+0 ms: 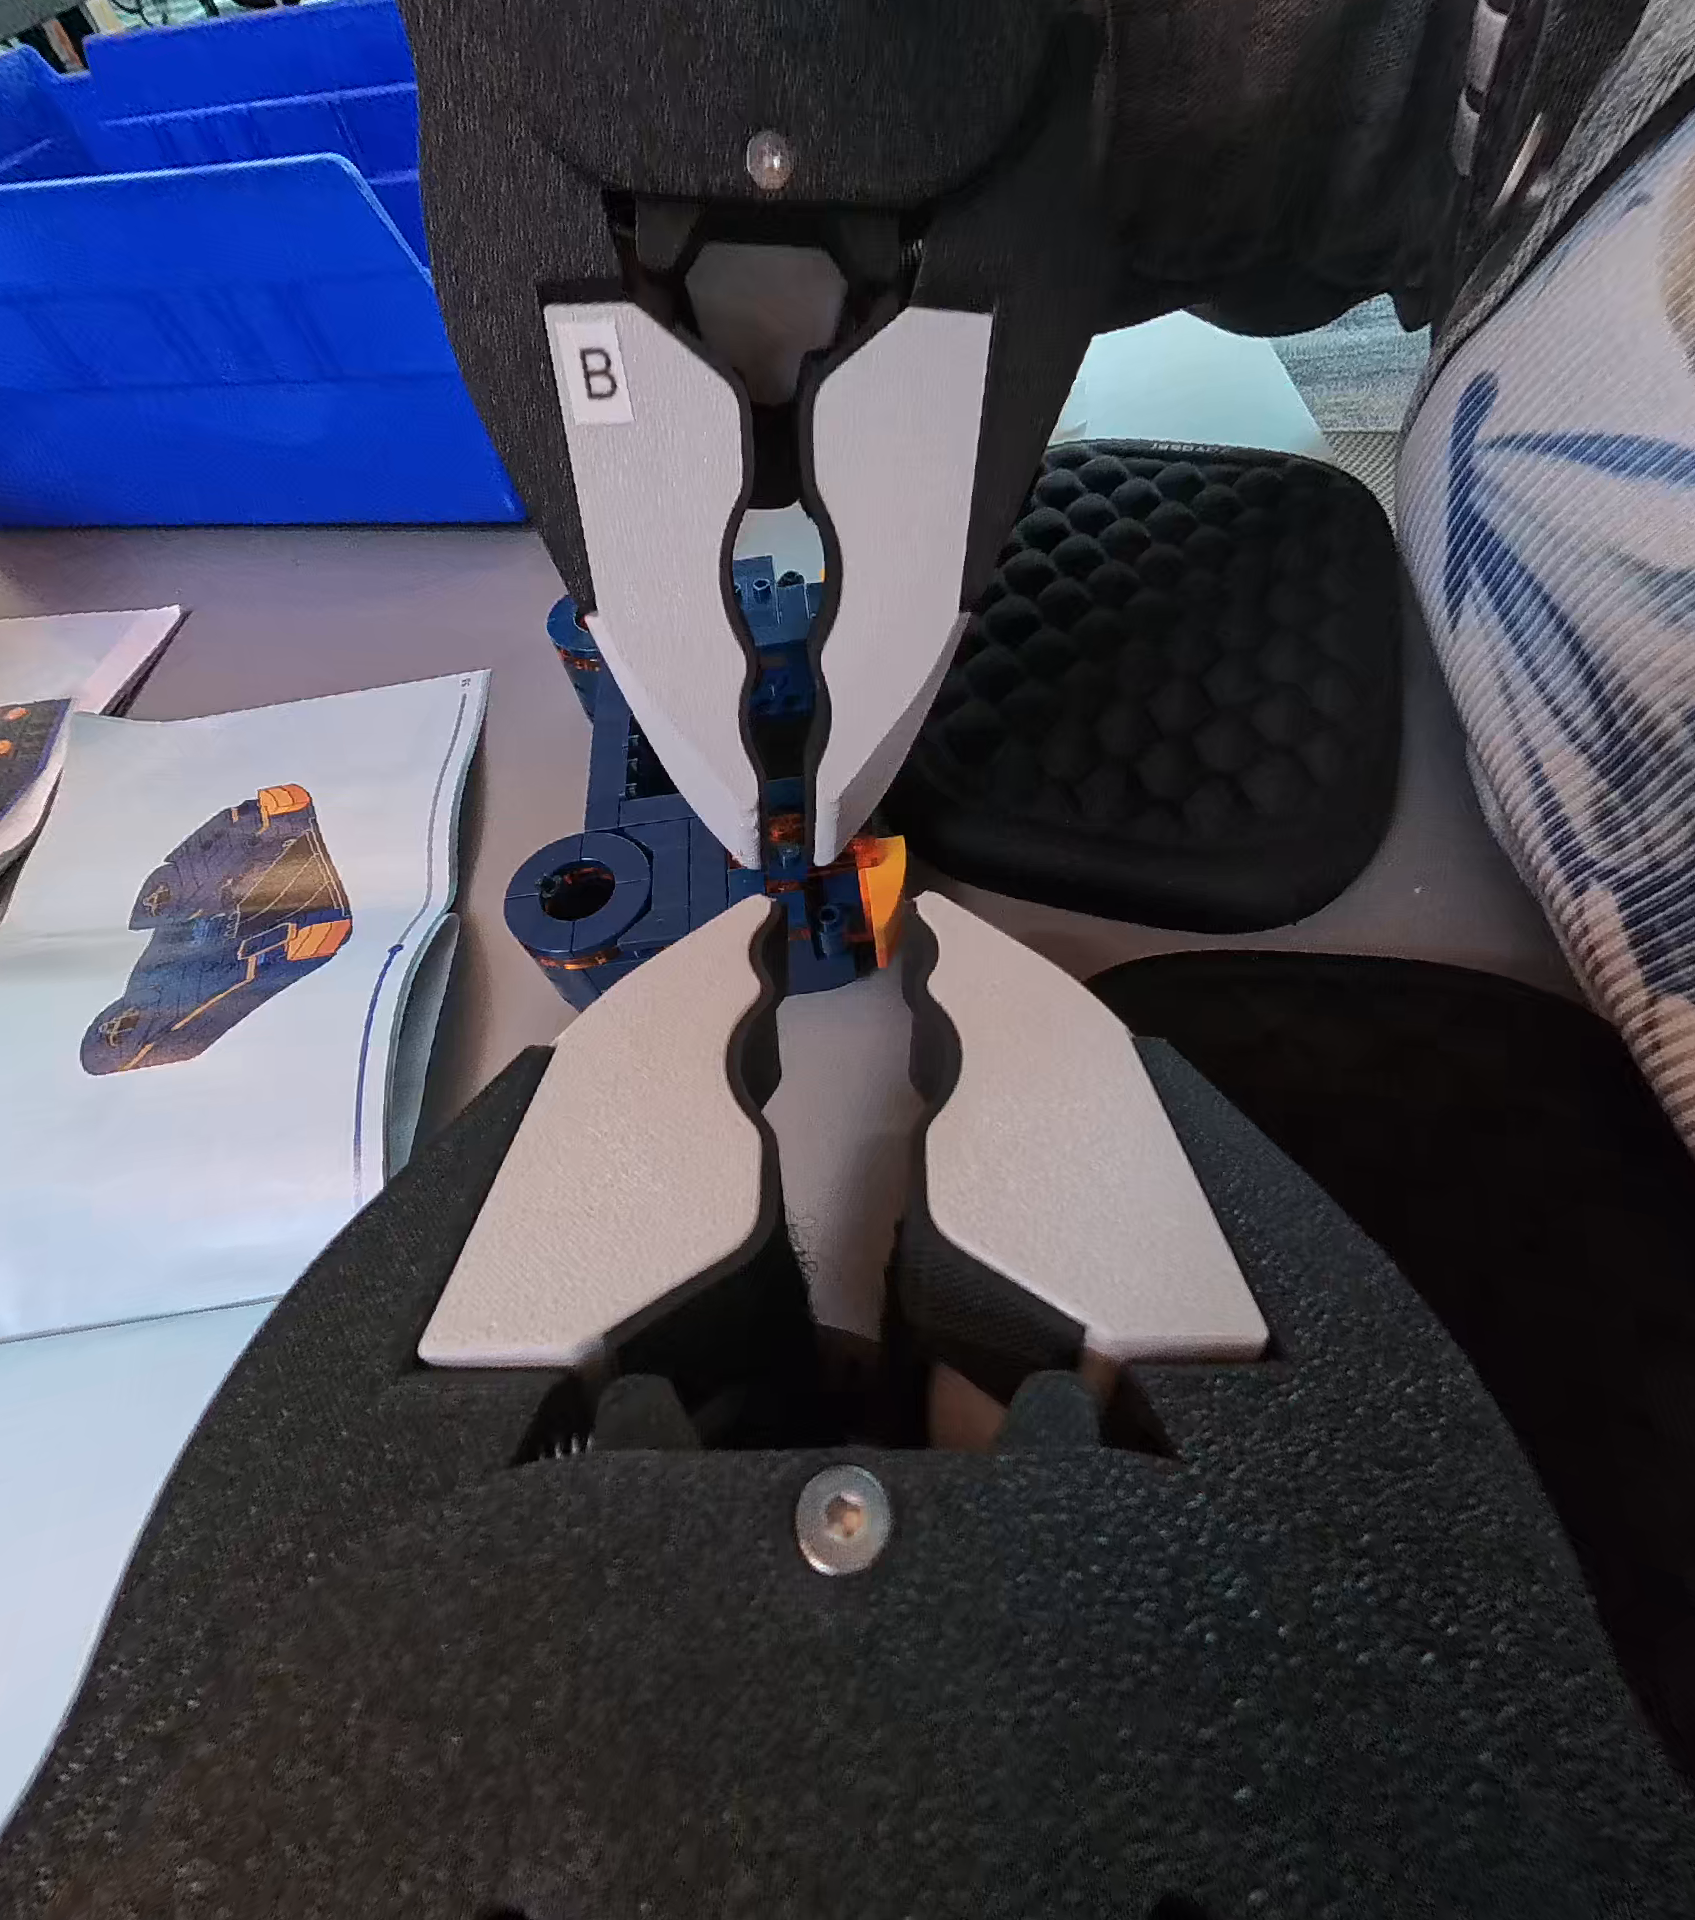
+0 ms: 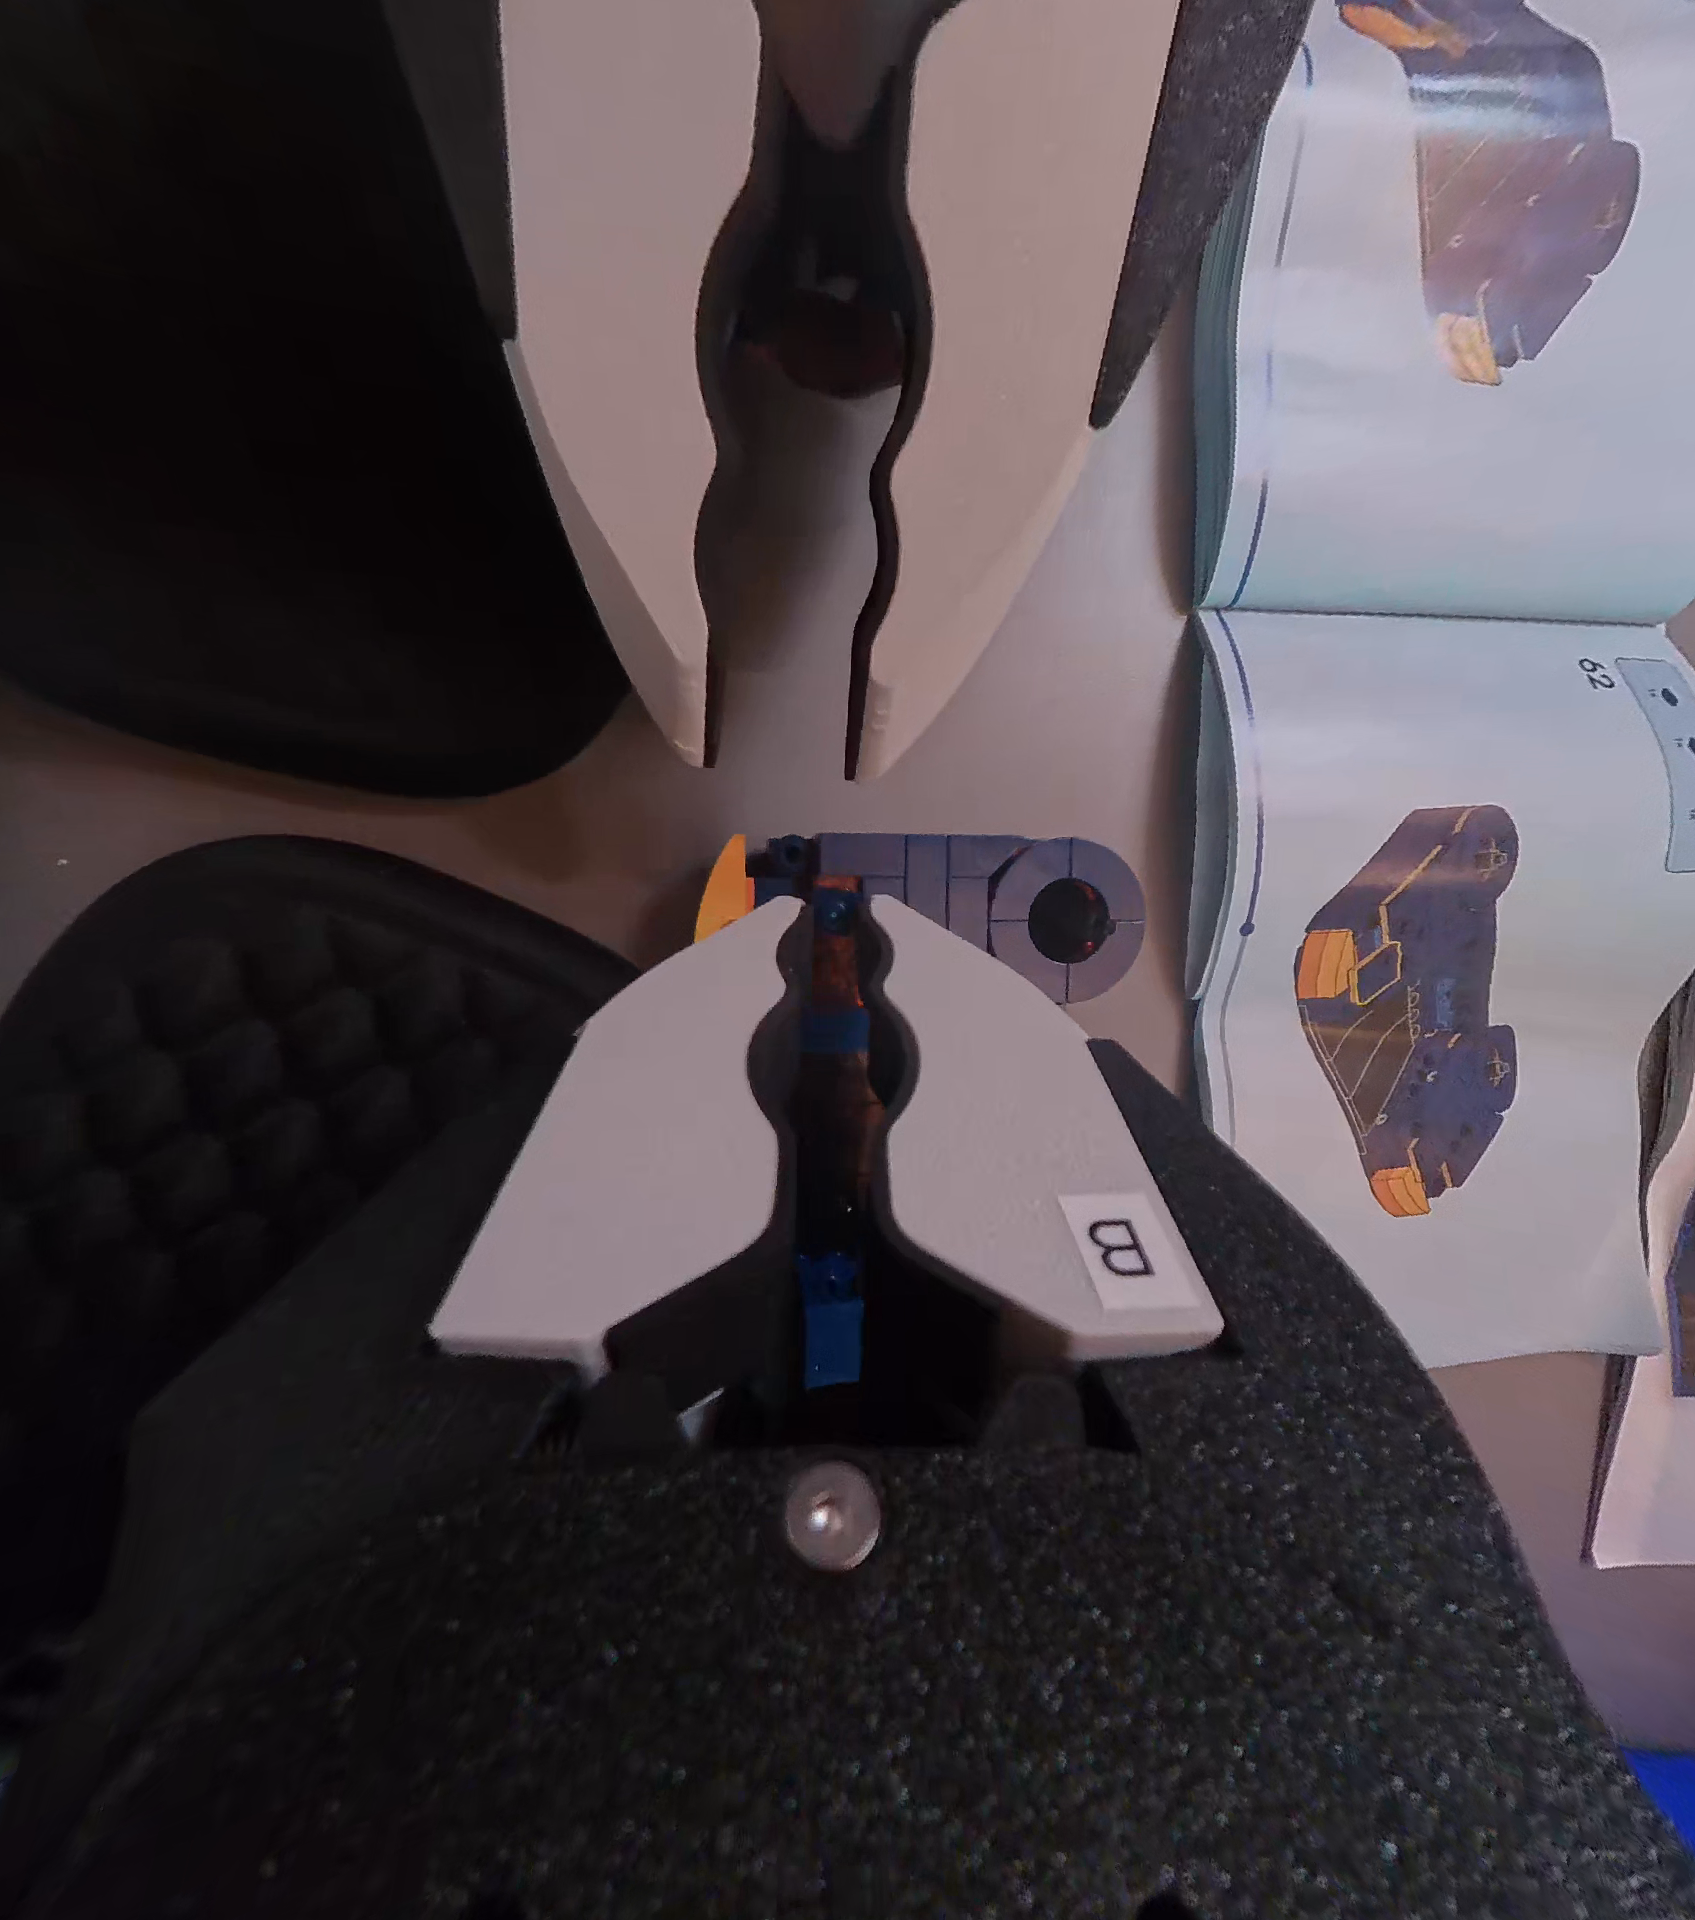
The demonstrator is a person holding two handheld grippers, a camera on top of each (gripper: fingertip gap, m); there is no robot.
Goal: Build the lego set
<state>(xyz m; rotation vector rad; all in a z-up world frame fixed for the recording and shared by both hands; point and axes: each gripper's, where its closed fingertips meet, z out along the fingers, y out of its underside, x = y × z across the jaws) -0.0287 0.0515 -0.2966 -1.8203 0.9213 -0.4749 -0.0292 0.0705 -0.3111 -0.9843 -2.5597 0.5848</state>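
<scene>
A: Two grippers, one lego model (image 1: 656, 873). Where is it?

B: Right at my fingertips. My right gripper (image 2: 838, 906) has it pinched: fingers narrow, closed on a dark blue and see-through orange strip of the model that runs down the slot between them.

A: Left gripper (image 1: 840, 909)?

B: Fingers parted a moderate gap, nothing between them. Its tips face the right gripper's tips. In the right wrist view they stop just short of the model's edge, not touching.

A: Parts of the model?

B: A dark blue ring (image 1: 578, 888) sticks out beside my left gripper's left finger. An orange wedge (image 1: 882, 883) sits just past its right fingertip. The rest of the blue body runs on behind the right gripper's fingers.

A: Is the model resting on the table (image 1: 323, 582) or lifted?

B: Cannot tell.

A: Around it?

B: An open booklet (image 1: 199, 987) lies flat off my left gripper's left finger. Blue bins (image 1: 147, 312) are beyond it, well apart. A black cushion (image 1: 1155, 686) is off the right finger, and a patterned sleeve (image 1: 1601, 623) further right.
</scene>
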